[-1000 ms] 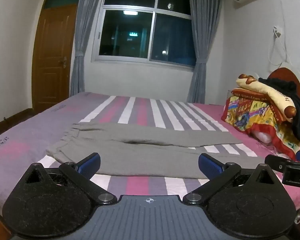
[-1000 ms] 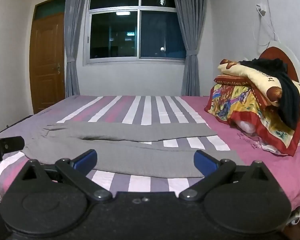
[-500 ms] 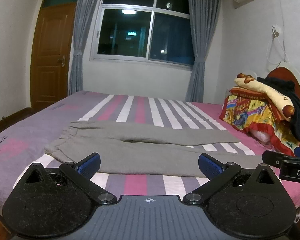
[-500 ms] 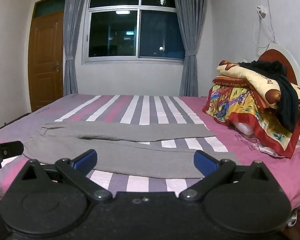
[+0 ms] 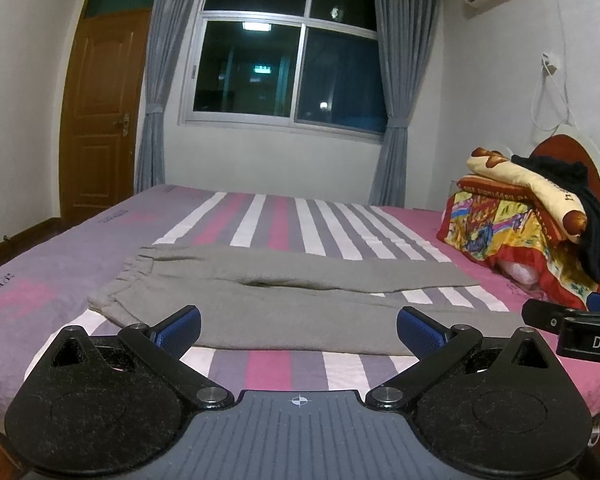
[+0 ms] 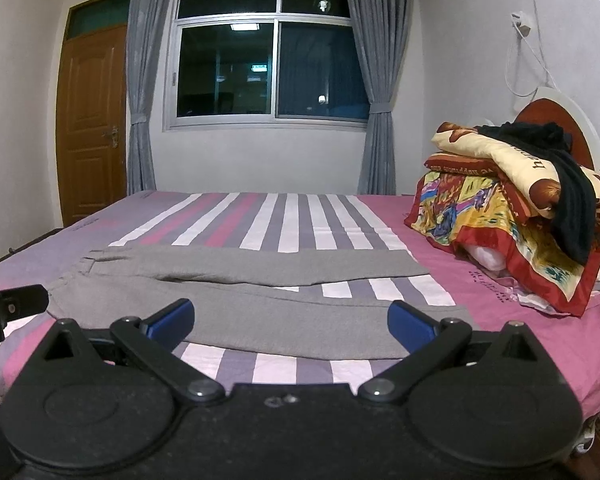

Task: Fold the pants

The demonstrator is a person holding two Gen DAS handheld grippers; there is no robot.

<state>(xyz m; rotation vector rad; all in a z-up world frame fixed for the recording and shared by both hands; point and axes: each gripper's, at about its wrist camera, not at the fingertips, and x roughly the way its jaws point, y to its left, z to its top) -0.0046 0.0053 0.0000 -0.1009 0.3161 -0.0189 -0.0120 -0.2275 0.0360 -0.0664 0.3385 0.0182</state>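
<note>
Grey pants [image 5: 284,300] lie flat across the striped bed [image 5: 284,216], waistband to the left, the two legs spread apart toward the right. They also show in the right wrist view [image 6: 268,296]. My left gripper [image 5: 298,328] is open and empty, held level in front of the bed's near edge, short of the pants. My right gripper [image 6: 291,322] is open and empty, beside it to the right, also short of the pants. Each gripper's edge shows in the other's view.
A pile of colourful quilts and pillows [image 5: 512,228] with a black garment [image 5: 572,204] on top sits at the bed's right, by the headboard. A window [image 5: 284,76] with grey curtains is behind the bed, a wooden door [image 5: 100,116] at the left.
Both grippers have tilted up or sunk a little, so the bed sits lower in view and more wall shows. The jaws stay open. The pants have not moved.
</note>
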